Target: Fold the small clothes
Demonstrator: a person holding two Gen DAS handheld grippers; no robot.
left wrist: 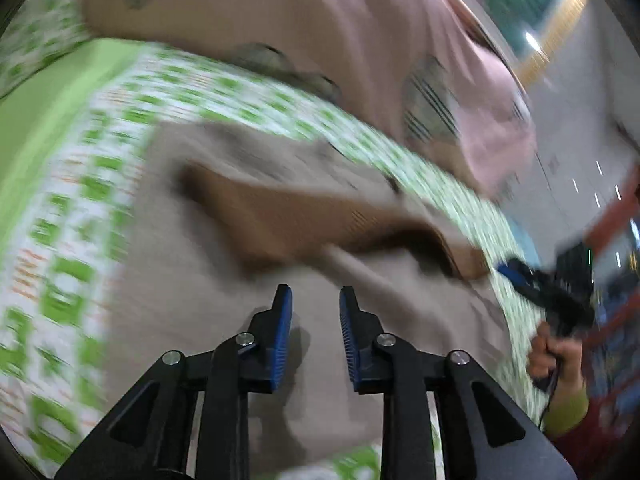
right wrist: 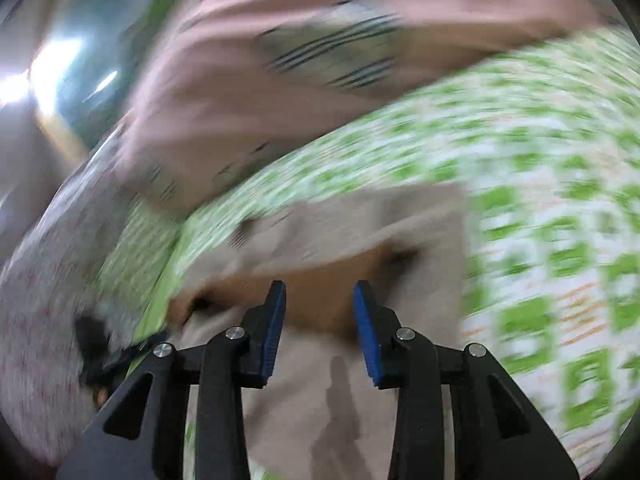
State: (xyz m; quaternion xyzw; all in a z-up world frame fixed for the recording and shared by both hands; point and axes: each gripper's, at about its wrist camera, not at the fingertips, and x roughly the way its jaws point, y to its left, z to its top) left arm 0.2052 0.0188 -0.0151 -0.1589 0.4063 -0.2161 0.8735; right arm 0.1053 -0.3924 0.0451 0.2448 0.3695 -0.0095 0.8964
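Observation:
A small taupe-grey garment (left wrist: 192, 280) with a brown inner layer (left wrist: 304, 220) lies on the green-and-white patterned sheet (left wrist: 80, 208). My left gripper (left wrist: 316, 300) is open and empty just above the grey cloth. My right gripper (right wrist: 320, 296) is open and empty over the same garment (right wrist: 360, 216), near its brown opening (right wrist: 320, 276). The right gripper also shows at the right edge of the left wrist view (left wrist: 540, 280), held by a hand. Both views are motion-blurred.
A pink garment with striped patches (left wrist: 360, 40) lies beyond the grey one, also in the right wrist view (right wrist: 280, 60). A speckled grey cloth (right wrist: 40, 300) hangs at the left. The floor (left wrist: 580, 140) lies beyond the sheet's edge.

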